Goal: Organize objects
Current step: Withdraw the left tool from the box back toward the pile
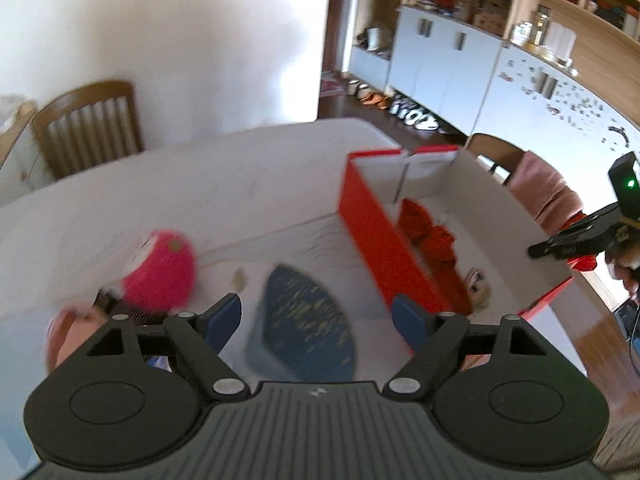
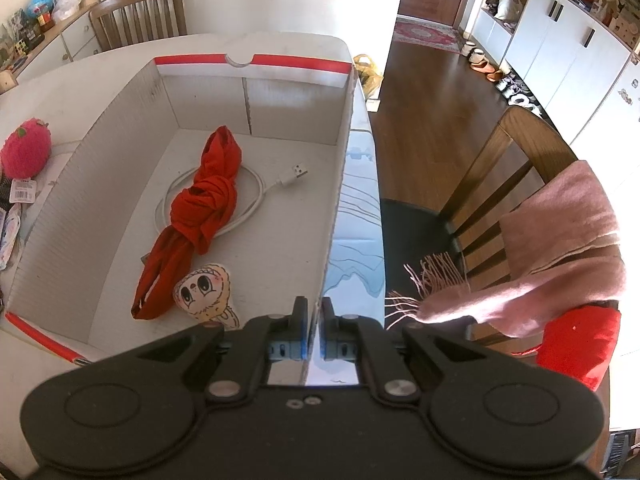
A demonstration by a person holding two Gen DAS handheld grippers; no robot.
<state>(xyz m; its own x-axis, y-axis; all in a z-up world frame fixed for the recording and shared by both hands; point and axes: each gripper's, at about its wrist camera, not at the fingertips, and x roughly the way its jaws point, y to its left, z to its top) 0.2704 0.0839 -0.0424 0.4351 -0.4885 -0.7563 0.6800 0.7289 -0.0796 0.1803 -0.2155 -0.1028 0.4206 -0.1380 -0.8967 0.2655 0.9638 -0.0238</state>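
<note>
On the white table [image 2: 80, 80], right gripper [image 2: 314, 312] clamps the box [image 2: 336, 184] wall (left gripper [image 1: 320, 312] wide, empty).

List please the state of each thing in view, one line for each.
Box: open, no lid on it.
Red cloth: knotted, lying inside the box.
White cable: coiled in the box, under the cloth.
Left tongs: open, nothing gripped.
Right tongs: shut on the box wall.

Cloth [image 2: 204, 204], cable [image 2: 256, 196], doll [image 2: 206, 294] in box [image 2: 100, 168] — plush [image 2: 26, 148] outside, left, on table [image 2: 80, 76].
</note>
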